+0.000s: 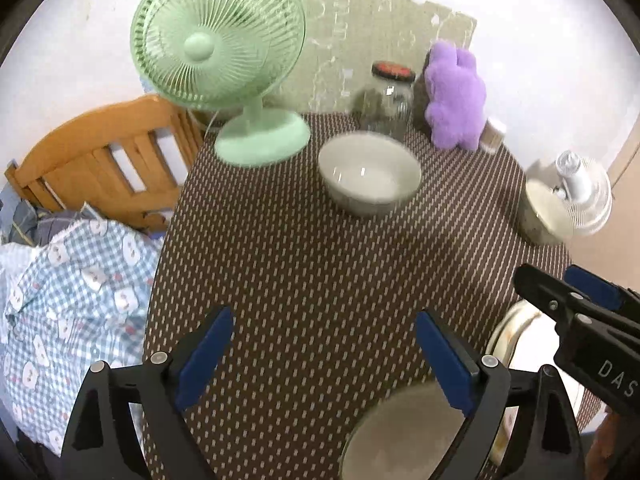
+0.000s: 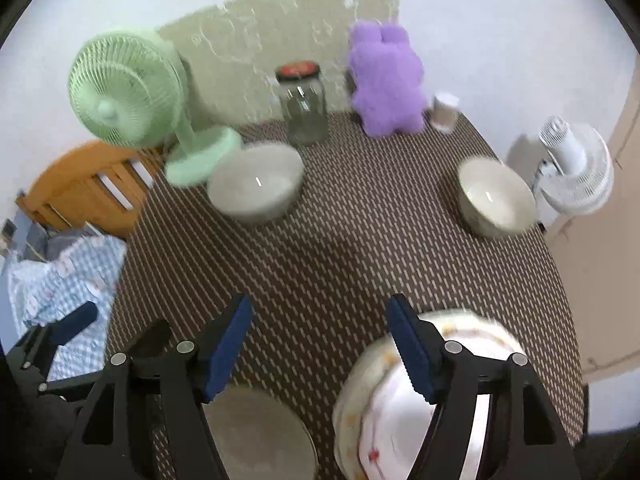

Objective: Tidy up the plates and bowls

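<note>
A round table with a brown patterned cloth [image 1: 288, 264] carries three pale bowls and a stack of plates. One bowl [image 1: 370, 174] [image 2: 256, 184] sits mid-table near the green fan. A second bowl [image 2: 496, 198] [image 1: 546, 212] sits at the right edge. A third bowl [image 1: 404, 436] [image 2: 260, 436] lies at the near edge. The white patterned plates [image 2: 384, 408] [image 1: 516, 332] lie at the near right. My left gripper [image 1: 324, 356] is open and empty above the near bowl. My right gripper [image 2: 320, 344] [image 1: 560, 296] is open and empty, over the plates' left edge.
A green desk fan [image 1: 218, 40] stands at the back left. A glass jar [image 1: 390, 100], a purple plush toy [image 1: 456, 96] and a small cup [image 2: 444, 110] line the back. A white fan [image 2: 576, 172] stands off the right edge. A wooden chair [image 1: 100, 160] and checked cloth [image 1: 72, 292] are at the left.
</note>
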The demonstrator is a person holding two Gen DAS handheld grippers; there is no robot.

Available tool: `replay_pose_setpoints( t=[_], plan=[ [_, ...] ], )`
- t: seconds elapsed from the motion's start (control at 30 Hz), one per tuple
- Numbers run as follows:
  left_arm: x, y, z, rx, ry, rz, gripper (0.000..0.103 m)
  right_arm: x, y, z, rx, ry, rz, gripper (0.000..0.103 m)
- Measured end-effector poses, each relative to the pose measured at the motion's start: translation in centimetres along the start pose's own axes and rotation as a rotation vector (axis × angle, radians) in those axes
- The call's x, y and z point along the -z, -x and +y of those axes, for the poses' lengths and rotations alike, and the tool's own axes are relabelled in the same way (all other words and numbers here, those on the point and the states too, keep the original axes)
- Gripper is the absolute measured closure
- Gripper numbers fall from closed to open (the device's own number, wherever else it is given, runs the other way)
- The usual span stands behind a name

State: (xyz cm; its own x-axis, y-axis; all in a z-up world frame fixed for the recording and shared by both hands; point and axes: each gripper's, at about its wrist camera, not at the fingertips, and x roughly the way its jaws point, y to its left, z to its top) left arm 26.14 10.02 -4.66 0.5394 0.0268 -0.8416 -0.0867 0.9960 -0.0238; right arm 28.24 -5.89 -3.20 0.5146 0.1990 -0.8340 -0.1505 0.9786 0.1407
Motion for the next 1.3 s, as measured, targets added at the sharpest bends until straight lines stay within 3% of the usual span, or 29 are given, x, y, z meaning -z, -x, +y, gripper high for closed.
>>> replay_pose_setpoints(
  t=[0.33, 0.47, 0.77, 0.93, 1.1, 1.3],
  plan=[
    [-5.3, -2.6, -0.5, -0.024, 0.017, -0.053, 0.013, -6.2, -3.8, 0.1, -0.040, -0.010, -0.020, 0.030],
    [-6.7, -4.2, -0.4, -0.012, 0.035, -0.039, 0.024, -8.2, -5.9, -0.1, -0.038, -0.008, -0.020, 0.030],
    [-10.1, -7.6, -0.5, -0.072, 0.038, -0.031, 0.026, -11.3, -9.6, -0.1, -0.018, 0.014, -0.033, 0.030],
    [-11.3, -9.7, -0.3, -0.079, 0.035, -0.028, 0.028, -12.5, -11.8, 0.3, -0.019, 0.017, -0.026, 0.037],
    [-11.6, -12.0, 0.1, -0.092, 0.035, -0.015, 0.037, -12.8, -14.3, 0.8, -0.013, 0.026, -0.009, 0.039],
    [-11.3, -14.1, 0.5, -0.088, 0.042, 0.008, 0.053, -12.8, -16.8, 1.3, -0.011, 0.025, 0.021, 0.049]
  ],
)
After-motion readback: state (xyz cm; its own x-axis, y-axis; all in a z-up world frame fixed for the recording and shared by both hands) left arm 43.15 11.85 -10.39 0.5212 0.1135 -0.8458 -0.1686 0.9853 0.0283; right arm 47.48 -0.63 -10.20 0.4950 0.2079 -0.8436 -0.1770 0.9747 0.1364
